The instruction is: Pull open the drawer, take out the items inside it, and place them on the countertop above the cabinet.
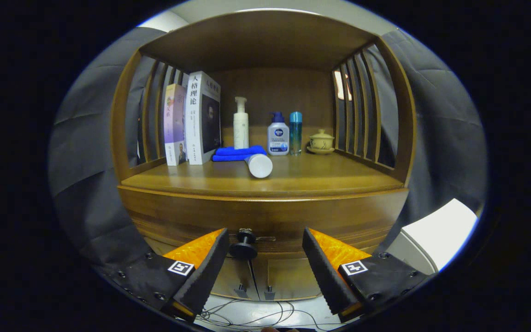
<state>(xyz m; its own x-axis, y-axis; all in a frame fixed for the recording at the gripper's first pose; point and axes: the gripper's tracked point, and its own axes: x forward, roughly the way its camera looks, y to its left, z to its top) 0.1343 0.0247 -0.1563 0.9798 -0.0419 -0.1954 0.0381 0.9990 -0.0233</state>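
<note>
Wooden brown drawer front looked stiff, closed; small round black knob, hard and slippery, sat between my released orange-black claw fingers, nearer the left one.

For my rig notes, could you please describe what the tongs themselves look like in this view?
The tongs have two black wedge-shaped fingers, each with a textured black inner pad. Bright orange faceted panels sit on the fingers' outer faces. Behind each, a black plate fastened with small screws carries a square black-and-white marker. They stand open, with the drawer's black knob between them, untouched.
</note>
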